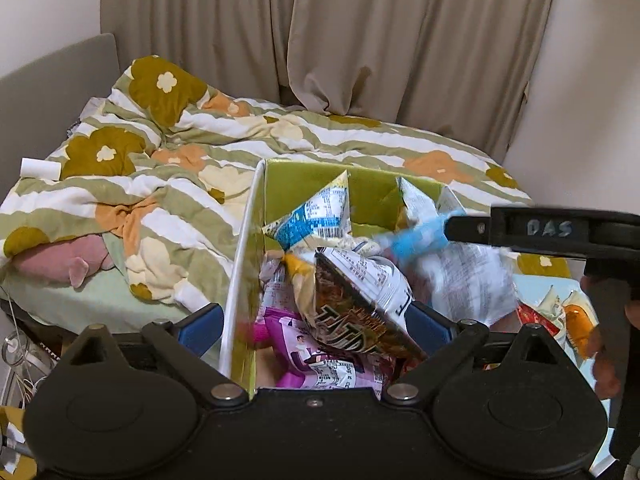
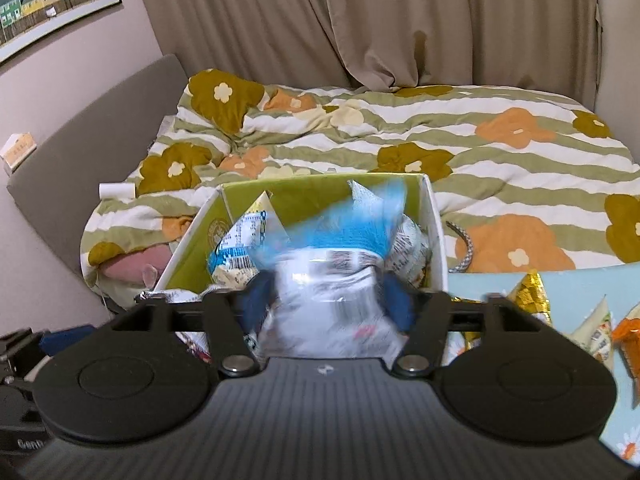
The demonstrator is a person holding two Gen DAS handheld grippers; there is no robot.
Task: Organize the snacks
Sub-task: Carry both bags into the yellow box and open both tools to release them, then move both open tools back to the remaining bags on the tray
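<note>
A green-lined cardboard box stands at the bed's edge and holds several snack bags, among them a dark brown bag and a purple bag. My left gripper is open, its fingers straddling the box's left wall and the bags. My right gripper is over the box with a blurred white-and-blue snack bag between its blue pads; the blur hides whether they still clamp it. The right gripper also shows in the left wrist view, with the same bag.
A bed with a flowered striped duvet lies behind the box. Loose snack packets lie on a light-blue cloth at the right. A pink plush lies left of the box. Curtains hang at the back.
</note>
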